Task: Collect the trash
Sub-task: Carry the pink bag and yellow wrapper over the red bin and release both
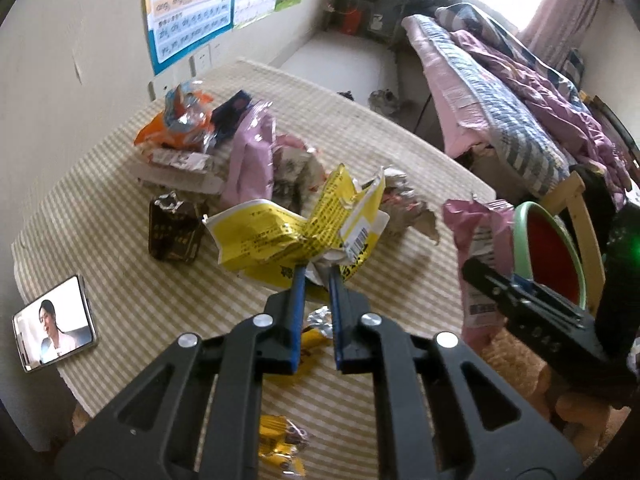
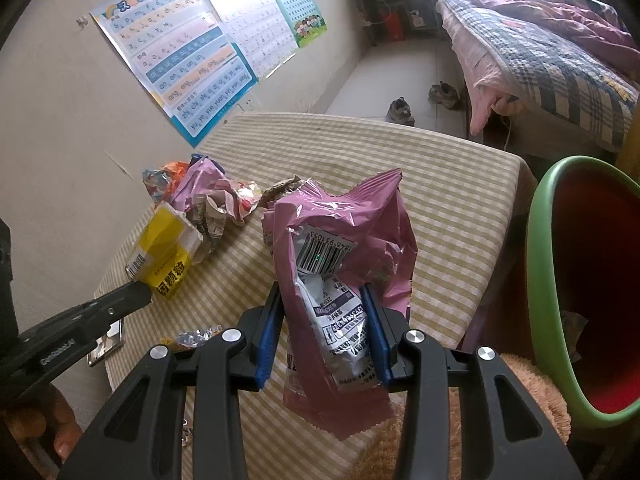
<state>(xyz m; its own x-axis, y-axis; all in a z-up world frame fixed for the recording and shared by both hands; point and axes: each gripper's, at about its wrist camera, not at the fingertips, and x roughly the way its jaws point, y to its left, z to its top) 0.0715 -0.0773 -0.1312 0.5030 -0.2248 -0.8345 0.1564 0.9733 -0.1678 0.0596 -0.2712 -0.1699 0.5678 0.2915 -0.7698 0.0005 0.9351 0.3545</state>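
Two handheld grippers each lift a piece of trash above a striped table (image 1: 120, 216) beside a green bin (image 2: 548, 280).

The left gripper (image 1: 318, 270) has its blue fingers (image 1: 298, 280) pinched on a crumpled yellow wrapper (image 1: 280, 236), held up over the table's middle. The right gripper (image 2: 324, 300) clamps a pink bag (image 2: 360, 216) with a barcode label, held upright near the table's edge, just left of the bin. More wrappers (image 1: 192, 128) sit piled toward the wall. A phone (image 1: 54, 322) lies at the table's left edge with its screen lit.
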